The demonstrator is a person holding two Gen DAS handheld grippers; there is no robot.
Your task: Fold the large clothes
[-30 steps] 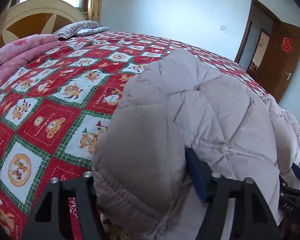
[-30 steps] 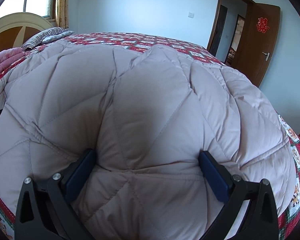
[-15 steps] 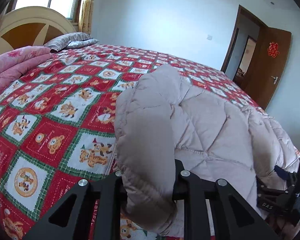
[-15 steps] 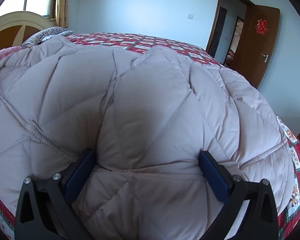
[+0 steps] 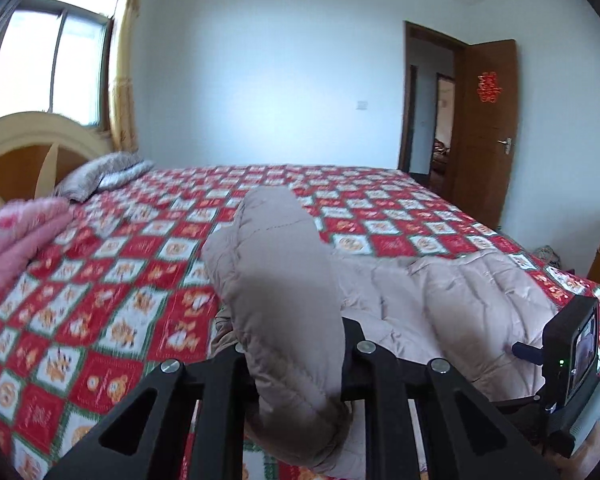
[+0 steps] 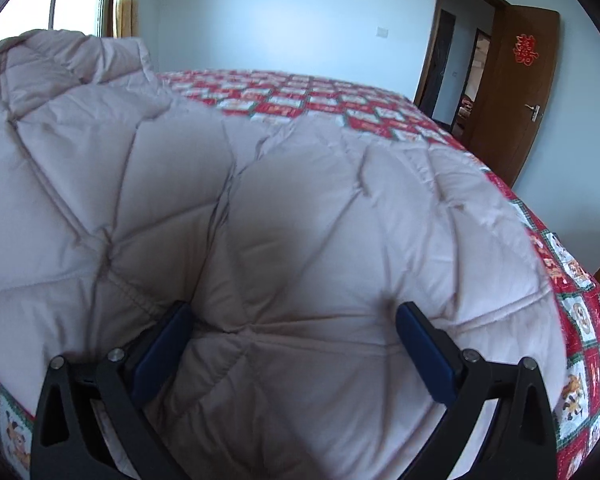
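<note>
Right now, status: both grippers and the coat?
Left gripper clamped on beige quilted puffer coat, sleeve end lifted. Right gripper jaws wide, coat bulging between, pads not clearly pressing. Nothing blocking on red patchwork bedspread.

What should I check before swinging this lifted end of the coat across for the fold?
1. Left tool clamped on the beige puffer coat: ok; its jaws have just been closing and coat fabric is pinched between them.
2. Right tool gripping the coat: not ok; jaws stand wide with fabric bulging between the pads.
3. Bedspread beside the coat free for landing: ok.
4. Folded pink blanket away from the coat: ok.
5. Lifted part hanging clear of the right tool: cannot tell.
</note>
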